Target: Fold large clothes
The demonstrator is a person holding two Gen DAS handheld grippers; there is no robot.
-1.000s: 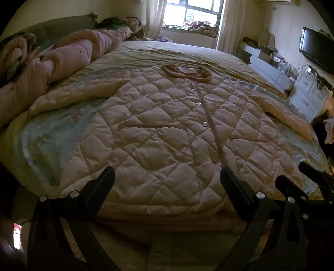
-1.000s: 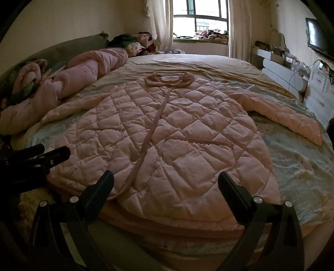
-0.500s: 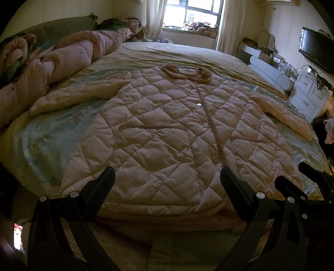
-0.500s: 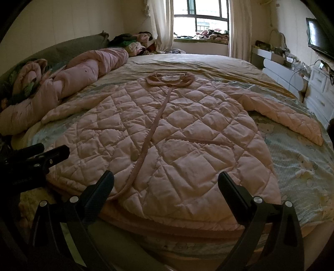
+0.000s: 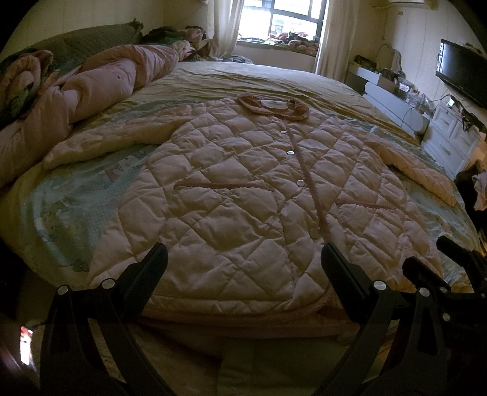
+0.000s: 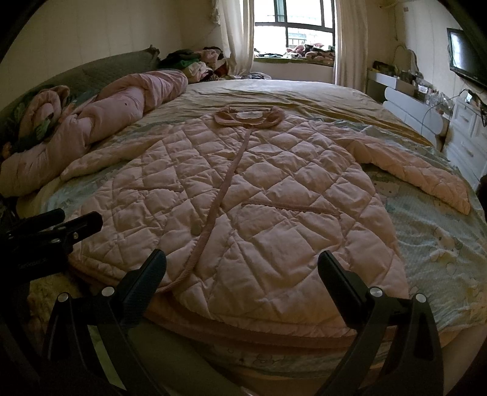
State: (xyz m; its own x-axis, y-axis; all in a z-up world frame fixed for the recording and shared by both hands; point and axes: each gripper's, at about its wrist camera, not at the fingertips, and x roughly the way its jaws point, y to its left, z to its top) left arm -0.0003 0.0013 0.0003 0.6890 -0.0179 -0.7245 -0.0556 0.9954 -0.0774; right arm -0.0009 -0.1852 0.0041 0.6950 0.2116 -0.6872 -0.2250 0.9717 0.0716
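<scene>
A large pink quilted coat (image 5: 243, 198) lies flat and buttoned on the bed, collar (image 5: 272, 106) at the far end, hem at the near edge, both sleeves spread out to the sides. It also shows in the right wrist view (image 6: 243, 198). My left gripper (image 5: 243, 268) is open and empty, just short of the hem's left half. My right gripper (image 6: 242, 271) is open and empty before the hem's right half. The right gripper's fingers (image 5: 450, 262) show at the left view's right edge. The left gripper's fingers (image 6: 61, 225) show at the right view's left edge.
The bed (image 5: 258, 82) has a pale blue patterned sheet (image 5: 61, 201) under the coat. A rolled pink duvet (image 5: 100, 88) lies along the left side. White drawers (image 5: 450, 140) and a TV (image 5: 462, 76) stand at the right. A window (image 6: 295, 27) is at the far wall.
Both grippers have risen a little and tilted forward, so the coat sits lower in both views. The coat has not moved.
</scene>
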